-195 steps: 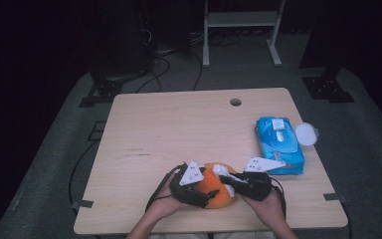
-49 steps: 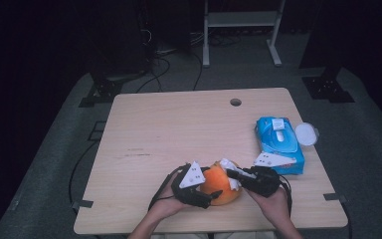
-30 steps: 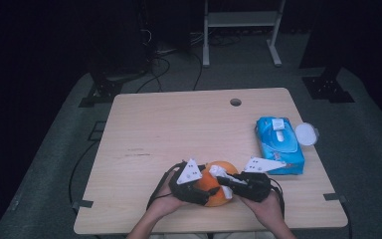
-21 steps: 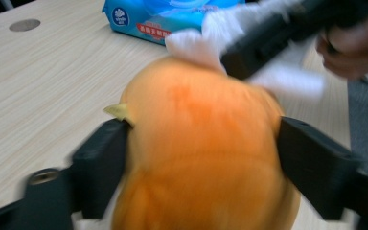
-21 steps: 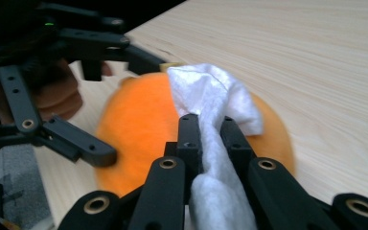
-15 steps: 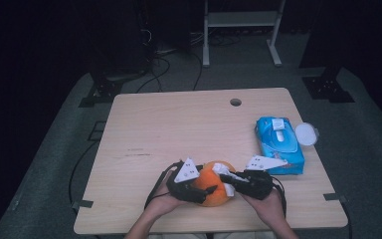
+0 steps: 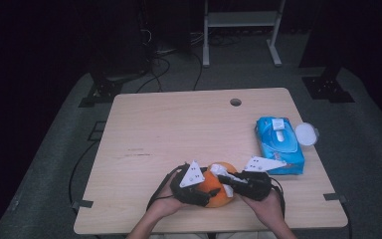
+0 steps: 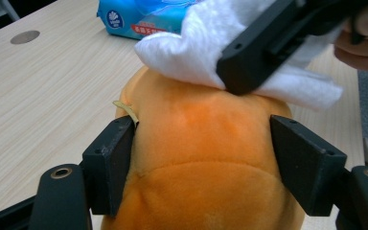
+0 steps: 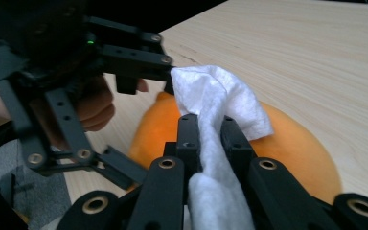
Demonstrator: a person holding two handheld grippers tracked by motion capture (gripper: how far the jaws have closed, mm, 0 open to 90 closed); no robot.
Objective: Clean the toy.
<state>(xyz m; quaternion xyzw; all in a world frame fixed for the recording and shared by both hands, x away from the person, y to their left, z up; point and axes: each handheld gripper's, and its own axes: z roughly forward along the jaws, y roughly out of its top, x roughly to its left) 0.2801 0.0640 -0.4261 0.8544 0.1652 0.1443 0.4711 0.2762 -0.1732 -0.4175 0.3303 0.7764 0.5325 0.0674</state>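
An orange plush toy [image 7: 214, 193] lies near the table's front edge. My left gripper [image 8: 203, 163] has its two pads against the toy's sides; its jaws have just been closing on it. In the high view this left gripper [image 7: 205, 194] comes at the toy from the left. My right gripper [image 9: 210, 125] is shut on a crumpled white wipe [image 9: 215, 91]. It presses the wipe [image 8: 191, 52] onto the top of the plush toy [image 9: 292, 148]. In the high view the right gripper [image 7: 220, 175] reaches in from the right.
A blue pack of wet wipes [image 7: 280, 144] lies at the table's right edge, with a round white lid [image 7: 306, 133] beside it. The wooden table [image 7: 179, 129] has a cable hole [image 7: 236, 102] at the back. Cables and a metal frame stand on the floor beyond.
Both hands stay at the front edge around the toy. The right gripper with the wipe has shifted slightly over the toy's top; the left gripper's hold looks the same.
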